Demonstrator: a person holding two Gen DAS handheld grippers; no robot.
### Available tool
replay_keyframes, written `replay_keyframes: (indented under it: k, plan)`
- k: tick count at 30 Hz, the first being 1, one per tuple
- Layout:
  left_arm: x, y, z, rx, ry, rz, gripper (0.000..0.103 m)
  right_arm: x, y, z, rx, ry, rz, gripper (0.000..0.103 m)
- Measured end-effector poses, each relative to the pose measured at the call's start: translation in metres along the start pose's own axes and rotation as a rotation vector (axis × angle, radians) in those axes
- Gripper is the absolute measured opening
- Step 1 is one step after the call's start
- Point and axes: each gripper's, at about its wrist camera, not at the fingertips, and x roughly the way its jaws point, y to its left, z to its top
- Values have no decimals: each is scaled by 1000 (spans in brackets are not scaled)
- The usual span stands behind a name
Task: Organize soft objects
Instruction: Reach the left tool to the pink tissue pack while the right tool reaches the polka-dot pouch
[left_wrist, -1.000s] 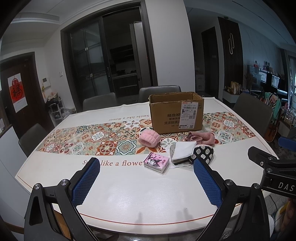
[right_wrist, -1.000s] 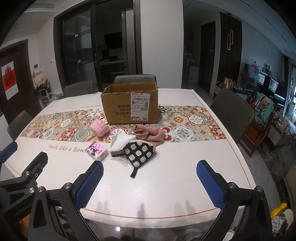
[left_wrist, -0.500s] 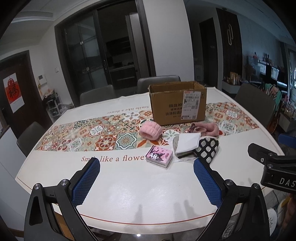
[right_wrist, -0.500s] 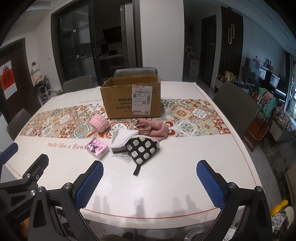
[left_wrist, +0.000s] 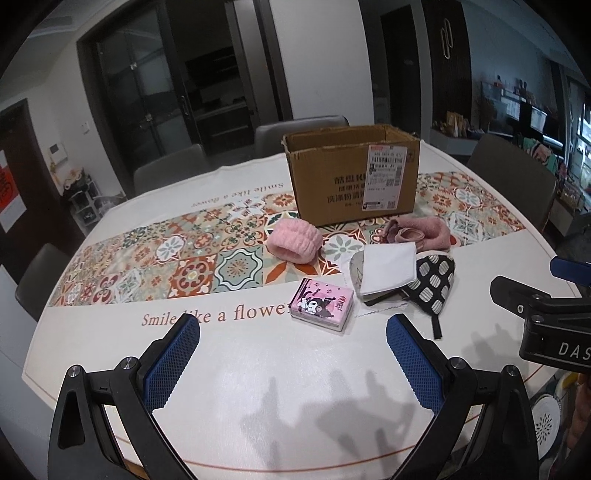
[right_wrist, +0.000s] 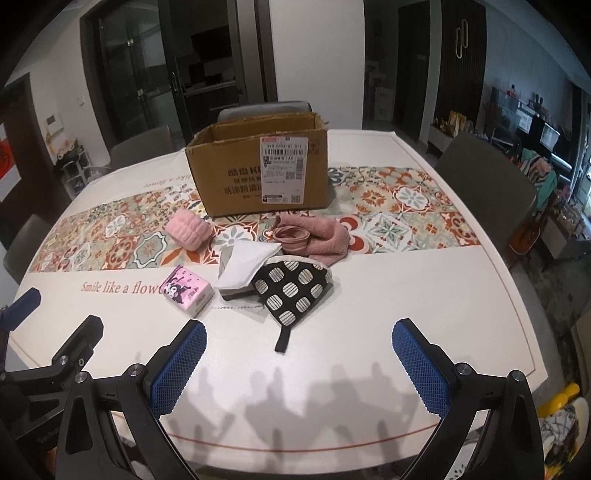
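Tools (left_wrist: 291, 354) (right_wrist: 298, 358) spread wide over bare near table (right_wrist: 332, 387) edge.

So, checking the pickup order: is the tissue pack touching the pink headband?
No, the tissue pack lies apart from the pink headband, bare tablecloth between them.

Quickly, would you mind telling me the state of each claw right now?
Left claw: open, holding nothing, above the near table edge.
Right claw: open, holding nothing, short of the black dotted pouch.

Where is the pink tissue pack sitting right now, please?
The pink tissue pack lies flat on the table, just left of the white cloth, beside the printed word "flower".
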Motion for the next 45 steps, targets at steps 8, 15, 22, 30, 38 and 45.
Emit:
replay_keyframes:
  k: [8, 15, 22, 30, 38, 45]
  plan:
    - [53, 7, 13, 41, 92, -51, 103, 46, 9, 14, 29, 109, -30, 102]
    - [96, 12, 16, 68, 184, -131, 103, 85, 16, 19, 53, 219, -49, 101]
    - [130, 11, 13, 103, 263, -197, 103, 117, 23, 14, 78, 305, -58, 96]
    - [156, -2, 15, 129, 297, -218, 102, 147, 16, 13, 101, 382, -52, 92]
    - [173, -14, 13, 140, 327, -223, 102, 169, 10, 15, 68, 428, -13, 89]
    - [185, -20, 14, 137, 339, -217, 102, 185, 8, 19, 49, 455, 20, 85]
